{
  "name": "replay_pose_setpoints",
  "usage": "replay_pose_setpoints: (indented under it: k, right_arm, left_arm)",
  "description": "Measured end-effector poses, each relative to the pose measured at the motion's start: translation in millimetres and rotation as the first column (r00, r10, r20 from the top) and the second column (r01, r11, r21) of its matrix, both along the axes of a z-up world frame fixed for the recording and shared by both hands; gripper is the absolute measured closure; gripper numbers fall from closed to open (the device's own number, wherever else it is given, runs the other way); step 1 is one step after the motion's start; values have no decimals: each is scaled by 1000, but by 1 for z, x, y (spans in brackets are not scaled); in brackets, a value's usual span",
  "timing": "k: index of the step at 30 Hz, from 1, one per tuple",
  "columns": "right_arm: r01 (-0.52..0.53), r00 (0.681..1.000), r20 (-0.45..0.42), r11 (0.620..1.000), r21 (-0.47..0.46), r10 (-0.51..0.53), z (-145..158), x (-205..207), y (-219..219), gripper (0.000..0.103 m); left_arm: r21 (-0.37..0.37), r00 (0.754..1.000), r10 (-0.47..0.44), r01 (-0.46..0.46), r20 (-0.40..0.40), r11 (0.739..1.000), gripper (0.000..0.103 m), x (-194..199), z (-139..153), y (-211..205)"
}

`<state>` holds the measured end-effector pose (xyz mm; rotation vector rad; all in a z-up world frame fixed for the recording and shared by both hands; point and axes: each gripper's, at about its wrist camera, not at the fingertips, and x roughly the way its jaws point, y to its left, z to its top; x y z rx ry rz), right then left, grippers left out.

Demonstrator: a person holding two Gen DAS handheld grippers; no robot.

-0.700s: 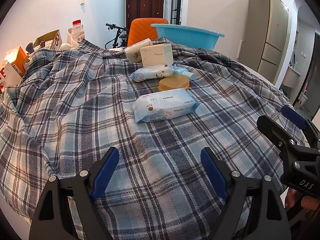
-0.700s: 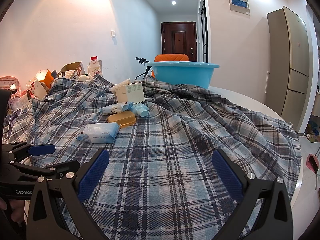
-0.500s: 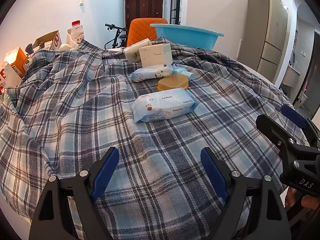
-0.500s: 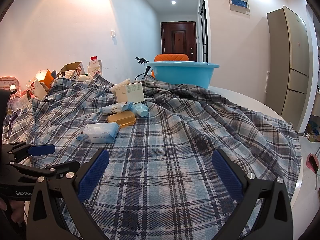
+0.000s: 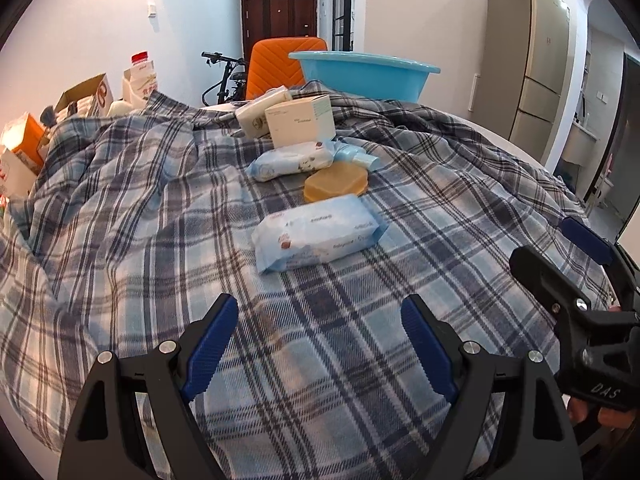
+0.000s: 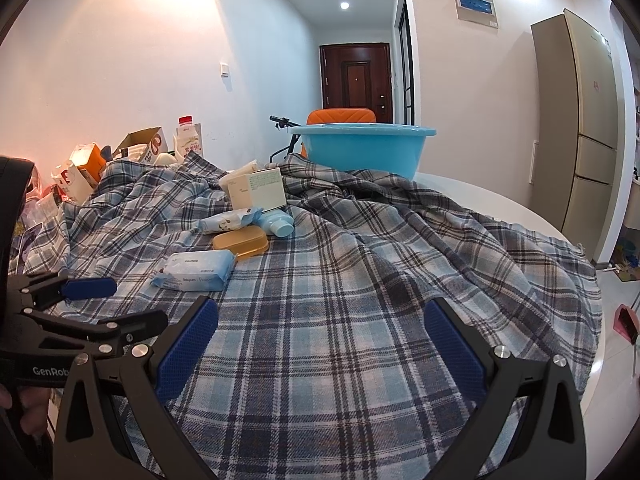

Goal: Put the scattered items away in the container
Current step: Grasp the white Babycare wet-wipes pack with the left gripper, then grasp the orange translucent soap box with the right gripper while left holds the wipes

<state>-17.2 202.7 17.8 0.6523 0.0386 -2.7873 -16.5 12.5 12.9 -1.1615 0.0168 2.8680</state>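
I see a flat wipes pack [image 5: 318, 233] lying nearest on the plaid cloth [image 5: 160, 220], an amber soap box [image 5: 336, 181] just behind it, then a smaller wipes pack [image 5: 290, 161] beside a blue tube [image 5: 358, 156], two white cartons [image 5: 300, 121] upright, and the blue basin [image 5: 362, 76] farthest back.

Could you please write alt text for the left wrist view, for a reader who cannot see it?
The open left gripper hovers over a plaid cloth, aimed at a wipes pack. Beyond lie an amber soap box, another wipes pack, cartons and a blue basin; the right gripper shows at right.
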Motion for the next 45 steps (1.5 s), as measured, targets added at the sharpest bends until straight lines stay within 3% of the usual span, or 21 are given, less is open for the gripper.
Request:
replay_pose_setpoints:
  k: [9, 12, 17, 24, 27, 37, 39, 41, 45]
  right_arm:
    - [-6, 1000, 12, 1000, -4, 7, 18, -15, 6, 0]
    - [-12, 999, 34, 1000, 0, 12, 20, -21, 7, 0]
    - [-2, 999, 45, 1000, 7, 2, 21, -28, 9, 0]
    - [24, 998, 62, 1000, 20, -25, 22, -37, 12, 0]
    - [34, 997, 66, 999, 18, -35, 23, -40, 14, 0]
    - [39, 994, 100, 999, 23, -41, 16, -48, 11, 0]
    - [36, 994, 100, 999, 27, -39, 16, -48, 10, 0]
    - [35, 994, 102, 999, 30, -38, 15, -48, 9, 0]
    - [33, 994, 104, 999, 32, -36, 16, -49, 8, 0]
  left_arm:
    - [-43, 999, -17, 19, 49, 999, 17, -28, 13, 12]
    - [-26, 997, -22, 24, 78, 999, 17, -40, 13, 11]
    - [-19, 992, -19, 22, 123, 1000, 17, -60, 11, 11]
    - [-65, 975, -23, 38, 220, 997, 17, -90, 0, 20]
    - [-80, 974, -12, 31, 226, 996, 17, -98, -3, 21]
    - [7, 972, 0, -1, 235, 1000, 17, -109, -3, 4]
    - [12, 974, 0, -3, 226, 1000, 21, -107, -2, 3]
    - [24, 978, -3, -2, 211, 1000, 35, -105, 1, 1]
    - [11, 977, -23, 21, 210, 1000, 41, -102, 4, 3]
